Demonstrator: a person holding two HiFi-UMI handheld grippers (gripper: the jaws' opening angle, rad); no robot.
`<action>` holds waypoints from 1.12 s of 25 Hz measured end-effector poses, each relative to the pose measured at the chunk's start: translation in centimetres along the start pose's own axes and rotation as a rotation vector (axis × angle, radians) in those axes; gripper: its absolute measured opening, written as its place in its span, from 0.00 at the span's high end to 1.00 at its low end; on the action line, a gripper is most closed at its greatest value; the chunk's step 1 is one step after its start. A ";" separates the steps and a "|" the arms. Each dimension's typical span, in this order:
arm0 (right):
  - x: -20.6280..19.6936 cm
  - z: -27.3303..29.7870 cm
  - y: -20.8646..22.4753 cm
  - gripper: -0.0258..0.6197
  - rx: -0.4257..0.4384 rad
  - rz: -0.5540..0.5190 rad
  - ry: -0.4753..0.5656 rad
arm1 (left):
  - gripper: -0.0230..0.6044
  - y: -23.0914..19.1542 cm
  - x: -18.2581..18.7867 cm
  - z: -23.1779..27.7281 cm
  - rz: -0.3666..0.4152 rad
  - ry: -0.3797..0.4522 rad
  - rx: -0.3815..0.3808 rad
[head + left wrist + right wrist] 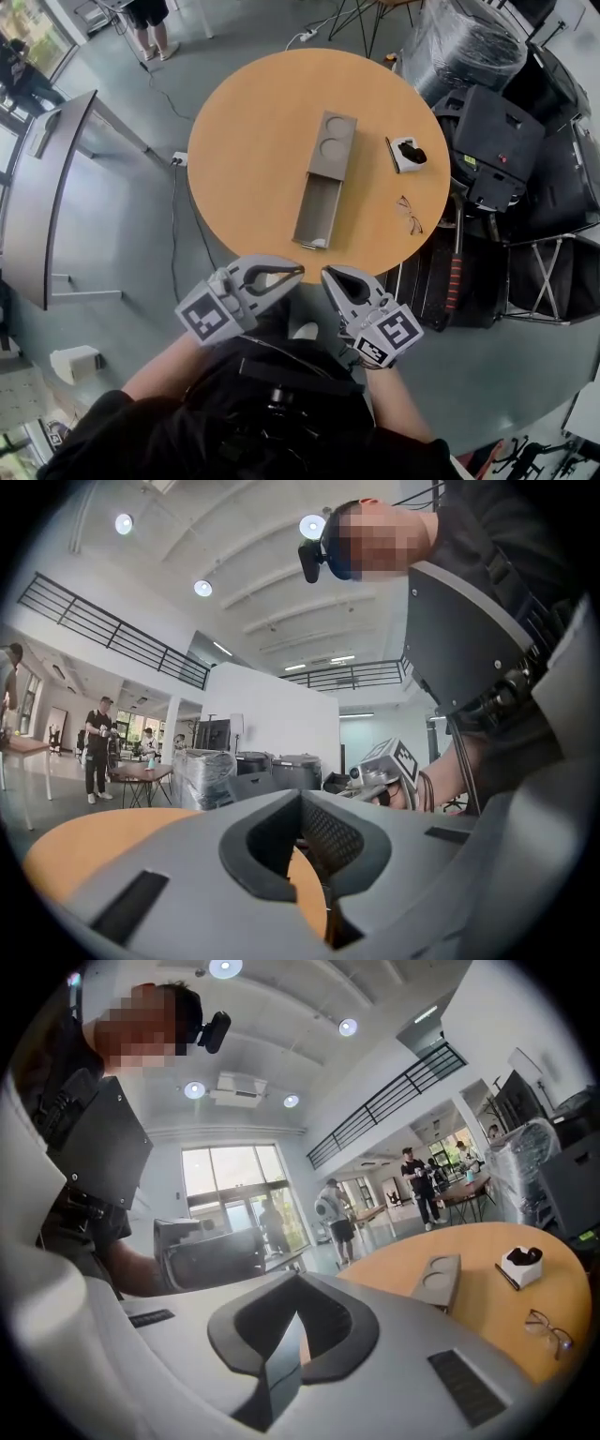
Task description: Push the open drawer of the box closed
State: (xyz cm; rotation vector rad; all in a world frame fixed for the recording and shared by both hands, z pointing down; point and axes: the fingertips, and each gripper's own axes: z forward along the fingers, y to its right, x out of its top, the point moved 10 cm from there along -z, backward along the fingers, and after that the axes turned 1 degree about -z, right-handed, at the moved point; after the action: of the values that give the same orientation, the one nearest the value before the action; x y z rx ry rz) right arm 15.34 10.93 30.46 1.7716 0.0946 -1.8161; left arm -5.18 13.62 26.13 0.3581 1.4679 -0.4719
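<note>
The round worktop [253, 122] on grey floor [122, 234] bore the box [334, 145], drawer [319, 211] open toward 6 o'clock; left tool [295, 272] and right tool [328, 274] stood closed, empty.

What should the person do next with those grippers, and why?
Probably bring the right gripper forward to the near end of the drawer, which sticks out of the box toward the person. Both it and the left gripper hang shut and empty by the near edge of the table.
</note>
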 end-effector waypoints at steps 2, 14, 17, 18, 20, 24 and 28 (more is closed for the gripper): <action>-1.2 1.5 1.6 0.95 -0.011 0.026 -0.022 | 0.92 -1.9 -1.5 0.4 -0.009 -0.003 -0.006; -12.4 8.7 9.8 0.95 -0.037 0.244 -0.132 | 0.92 -9.9 -11.5 3.4 -0.080 -0.037 -0.013; -15.2 9.5 11.6 0.95 -0.043 0.276 -0.164 | 0.92 -10.9 -14.3 4.6 -0.067 -0.048 -0.011; -16.0 9.7 12.1 0.95 -0.044 0.286 -0.173 | 0.92 -11.3 -15.1 5.1 -0.064 -0.048 -0.013; -17.5 10.4 13.0 0.95 -0.043 0.302 -0.190 | 0.92 -11.9 -16.5 5.6 -0.066 -0.045 -0.014; -21.0 11.9 14.2 0.95 -0.044 0.357 -0.227 | 0.92 -12.9 -19.2 6.0 -0.121 -0.049 0.022; -23.7 13.0 15.8 0.95 -0.049 0.400 -0.261 | 0.92 -14.0 -21.1 6.7 -0.125 -0.040 0.046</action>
State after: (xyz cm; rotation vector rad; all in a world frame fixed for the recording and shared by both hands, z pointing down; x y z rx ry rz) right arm 9.39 0.62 59.46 1.3847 -0.2952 -1.7105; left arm -7.43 0.05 48.41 0.2925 1.4480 -0.6101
